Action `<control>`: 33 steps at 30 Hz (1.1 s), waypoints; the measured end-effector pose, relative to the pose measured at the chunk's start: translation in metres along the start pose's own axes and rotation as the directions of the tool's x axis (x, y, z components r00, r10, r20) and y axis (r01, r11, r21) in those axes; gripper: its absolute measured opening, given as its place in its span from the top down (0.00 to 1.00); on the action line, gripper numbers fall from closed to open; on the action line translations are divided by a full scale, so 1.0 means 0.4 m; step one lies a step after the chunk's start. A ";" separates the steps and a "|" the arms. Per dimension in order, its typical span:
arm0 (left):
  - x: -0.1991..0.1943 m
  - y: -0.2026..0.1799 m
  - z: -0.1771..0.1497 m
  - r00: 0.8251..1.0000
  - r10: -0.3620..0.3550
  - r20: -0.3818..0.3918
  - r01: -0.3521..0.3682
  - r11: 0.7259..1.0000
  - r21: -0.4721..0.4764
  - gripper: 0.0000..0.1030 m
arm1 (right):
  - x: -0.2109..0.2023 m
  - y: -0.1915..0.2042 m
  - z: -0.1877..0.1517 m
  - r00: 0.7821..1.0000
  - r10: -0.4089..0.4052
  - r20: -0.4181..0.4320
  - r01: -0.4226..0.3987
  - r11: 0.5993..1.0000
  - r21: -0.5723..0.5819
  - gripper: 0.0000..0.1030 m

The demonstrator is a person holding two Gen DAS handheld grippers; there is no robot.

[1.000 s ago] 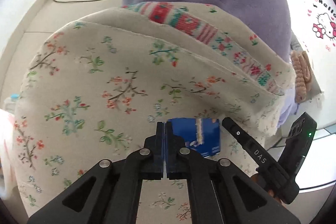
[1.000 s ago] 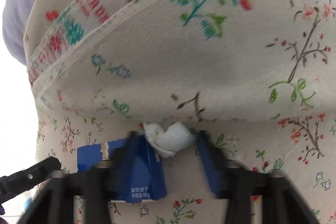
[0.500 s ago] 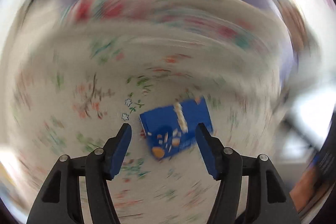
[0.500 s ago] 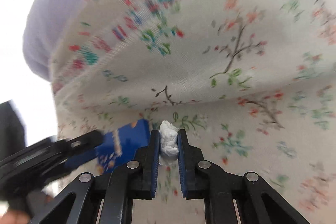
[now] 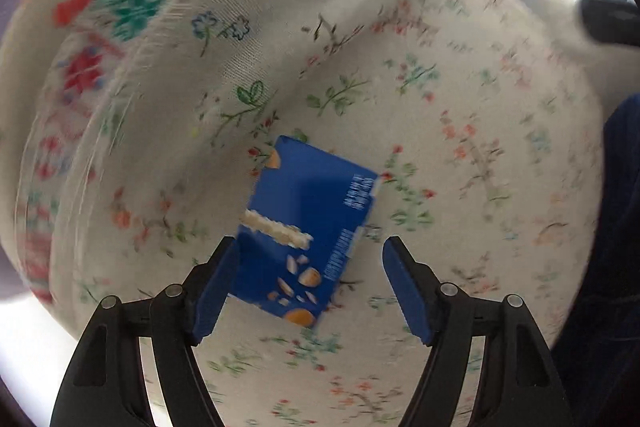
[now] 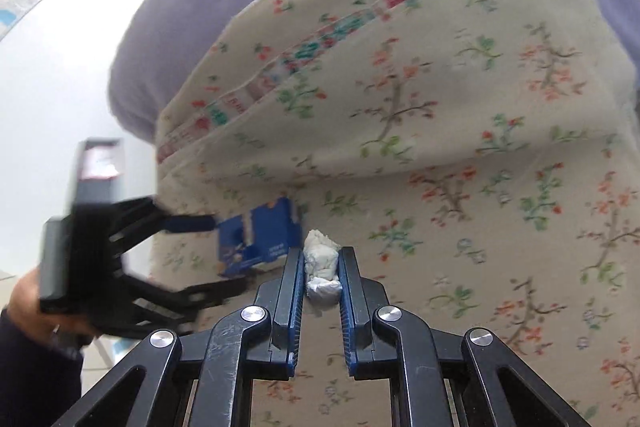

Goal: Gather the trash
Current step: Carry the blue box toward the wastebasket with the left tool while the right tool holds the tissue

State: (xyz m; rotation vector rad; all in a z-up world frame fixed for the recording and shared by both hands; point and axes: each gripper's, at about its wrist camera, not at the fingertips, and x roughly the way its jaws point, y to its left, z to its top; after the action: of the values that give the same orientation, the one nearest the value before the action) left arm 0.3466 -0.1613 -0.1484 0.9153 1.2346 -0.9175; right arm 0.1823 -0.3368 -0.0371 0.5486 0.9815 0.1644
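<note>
A blue snack box (image 5: 308,227) lies flat on the floral bed cover (image 5: 460,107). My left gripper (image 5: 312,247) points down over it with its jaws opening wide. The box's near end sits between them; the left finger (image 5: 216,283) overlaps its edge and the right finger (image 5: 404,283) stands clear. In the right wrist view the same box (image 6: 264,235) shows left of centre, with the left gripper (image 6: 216,255) straddling it. My right gripper (image 6: 320,255) is shut on a crumpled white tissue (image 6: 320,263), held above the cover beside the box.
A lilac pillow or duvet (image 6: 180,27) bulges behind the floral cover (image 6: 480,107), whose folded edge carries a patterned band (image 6: 320,35). A person's hand (image 6: 24,299) holds the left gripper. A dark sleeve (image 5: 616,227) fills the right edge. White floor lies left.
The left gripper went from shut to wide open, rolled, and moved over the blue box. The right gripper shut on the tissue and lifted it off the box.
</note>
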 end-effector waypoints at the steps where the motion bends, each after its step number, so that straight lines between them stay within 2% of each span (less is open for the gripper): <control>1: 0.007 0.003 0.008 1.000 0.018 -0.015 -0.018 1.000 0.007 0.25 | 0.009 0.006 0.002 1.000 0.003 0.002 -0.003 1.000 0.000 0.86; 6: 0.052 0.015 0.028 0.997 0.018 -0.073 -0.019 1.000 -0.010 0.25 | 0.002 -0.003 0.001 1.000 -0.024 -0.003 0.024 1.000 -0.005 0.85; 8: 0.049 0.018 0.024 0.999 -0.015 -0.049 0.013 0.999 -0.049 0.27 | 0.006 -0.001 0.000 0.999 -0.033 -0.004 0.033 0.999 -0.014 0.85; 9: 0.043 0.020 0.018 0.999 -0.038 -0.036 0.034 0.996 -0.087 0.32 | 0.002 0.002 0.001 0.999 -0.034 -0.001 0.034 0.999 -0.019 0.85; 13: 0.002 0.021 -0.028 0.997 -0.065 0.045 0.073 0.974 -0.213 0.36 | -0.014 0.010 0.001 0.999 -0.029 0.021 0.030 0.999 -0.034 0.85; 15: -0.014 0.016 -0.059 0.996 -0.069 0.060 0.083 0.953 -0.291 0.36 | -0.016 0.010 0.001 0.999 -0.022 0.026 0.023 0.999 -0.030 0.85; 17: -0.028 0.015 -0.085 0.998 -0.034 0.053 0.052 0.924 -0.378 0.36 | -0.026 0.011 -0.004 1.000 -0.014 0.027 0.015 0.999 -0.033 0.85; 23: -0.089 -0.016 -0.186 0.997 0.067 0.049 -0.025 0.808 -0.589 0.36 | -0.019 0.021 -0.015 1.000 -0.004 0.015 0.004 0.998 -0.056 0.85; 26: -0.125 -0.041 -0.243 0.992 0.119 0.051 -0.059 0.770 -0.636 0.36 | -0.008 0.025 -0.014 1.000 -0.012 0.009 0.013 0.998 -0.057 0.85; 29: -0.160 -0.061 -0.305 0.987 0.141 0.074 -0.053 0.732 -0.679 0.36 | 0.002 0.033 -0.014 1.000 -0.024 0.007 0.024 0.998 -0.063 0.85; 33: -0.196 -0.108 -0.371 0.982 0.164 0.098 -0.046 0.704 -0.709 0.36 | 0.015 0.054 -0.023 0.999 -0.046 0.008 0.047 0.995 -0.084 0.85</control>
State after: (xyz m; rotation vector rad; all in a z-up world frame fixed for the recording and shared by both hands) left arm 0.2459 -0.0337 -0.0889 0.2768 1.2398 -0.3398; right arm 0.1804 -0.3127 -0.0343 0.4486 0.9760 0.1618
